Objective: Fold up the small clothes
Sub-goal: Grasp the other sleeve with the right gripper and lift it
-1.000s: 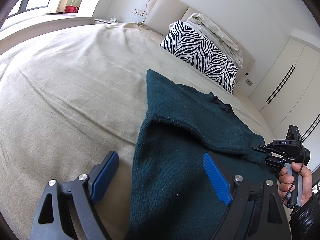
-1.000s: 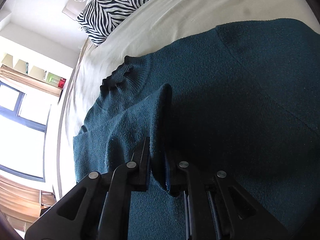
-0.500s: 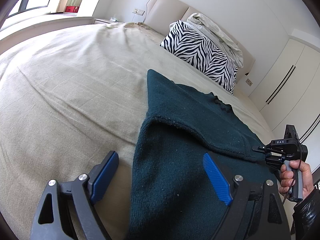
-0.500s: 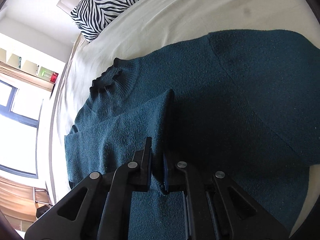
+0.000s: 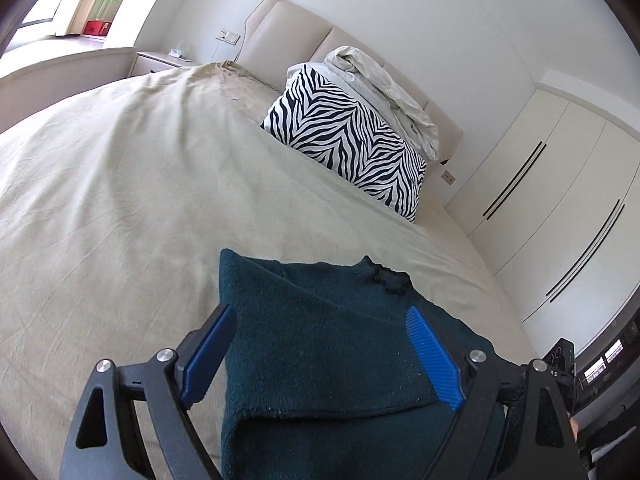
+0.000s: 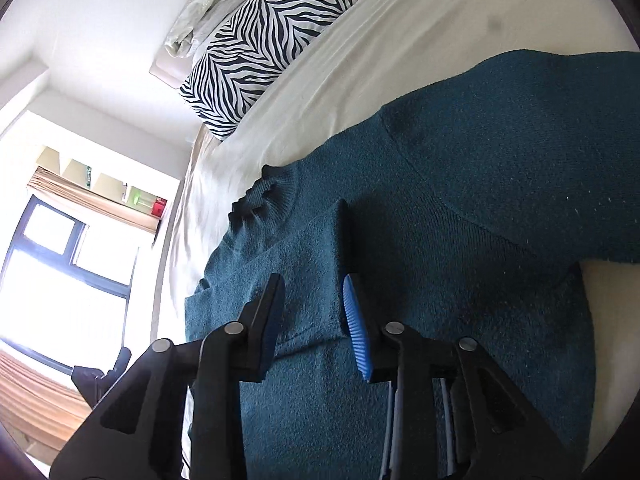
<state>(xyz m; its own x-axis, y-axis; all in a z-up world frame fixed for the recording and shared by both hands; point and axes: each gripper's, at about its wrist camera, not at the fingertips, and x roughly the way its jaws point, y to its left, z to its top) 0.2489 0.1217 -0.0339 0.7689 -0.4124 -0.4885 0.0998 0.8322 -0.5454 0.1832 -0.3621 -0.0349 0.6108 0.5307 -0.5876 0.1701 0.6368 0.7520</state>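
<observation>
A dark teal knitted sweater [image 5: 320,344] lies on the beige bed [image 5: 120,184], one sleeve folded across its body. My left gripper [image 5: 320,356] is open above the folded sleeve, blue pads to either side, holding nothing. In the right wrist view the sweater [image 6: 460,208] fills the middle, collar [image 6: 264,200] toward the pillow, the other sleeve [image 6: 560,140] spread to the right. My right gripper [image 6: 316,328] is open over the end of the folded sleeve [image 6: 312,264], which lies flat between its jaws.
A zebra-striped pillow [image 5: 348,140] and a crumpled pale blanket [image 5: 380,76] lie at the headboard. White wardrobe doors [image 5: 560,200] stand to the right. A window [image 6: 52,280] and shelves are beyond the bed's far side.
My right gripper, shut on the sleeve before, has opened and let it go. My left gripper has moved forward and tilted up, now over the folded sleeve.
</observation>
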